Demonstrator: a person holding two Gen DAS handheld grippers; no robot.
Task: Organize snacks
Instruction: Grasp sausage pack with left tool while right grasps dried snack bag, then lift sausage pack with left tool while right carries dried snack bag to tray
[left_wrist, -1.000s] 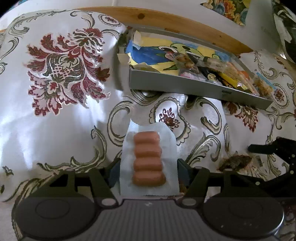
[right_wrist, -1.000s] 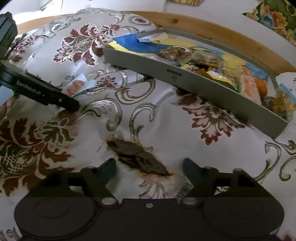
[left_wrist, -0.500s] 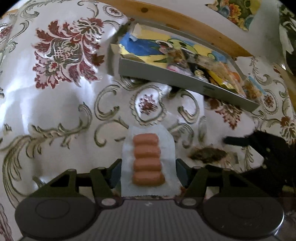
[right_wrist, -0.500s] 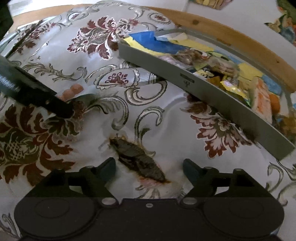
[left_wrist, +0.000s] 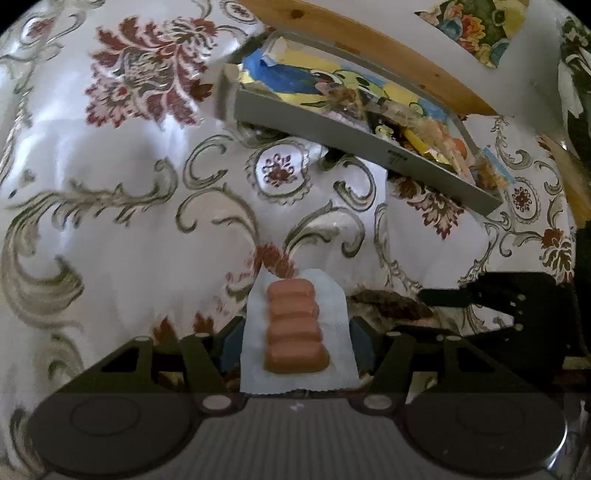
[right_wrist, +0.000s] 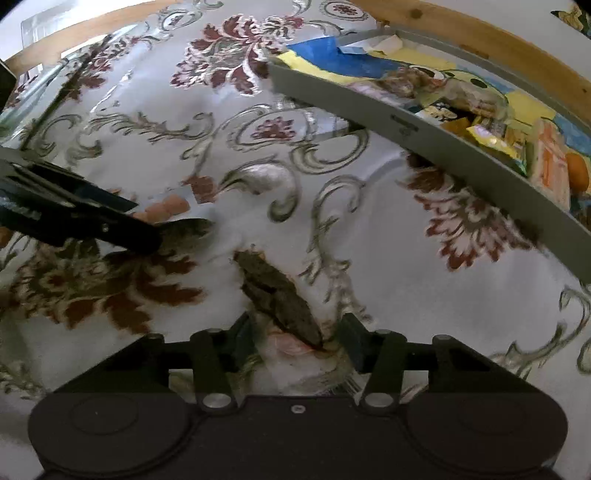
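A glossy floral tablecloth (left_wrist: 110, 229) covered the table, a wooden edge (left_wrist: 388, 48) showing at the far side. The sausage packet (left_wrist: 295, 328), four links in clear wrap, sat clamped between the jaws of the left gripper (left_wrist: 295, 332), its long axis running straight out along the fingers. The dark snack packet (right_wrist: 280, 299) lay on the cloth with its near end between the jaws of the right gripper (right_wrist: 291, 332), its length slanting far-left; the jaws stood close on either side, but whether they pinched it I could not tell. The grey tray (left_wrist: 351, 133) lay far and to the right of both, well apart, already crowded with bright wrapped snacks over a blue and yellow bag (right_wrist: 332, 55). The right gripper looked the nearer to the tray.
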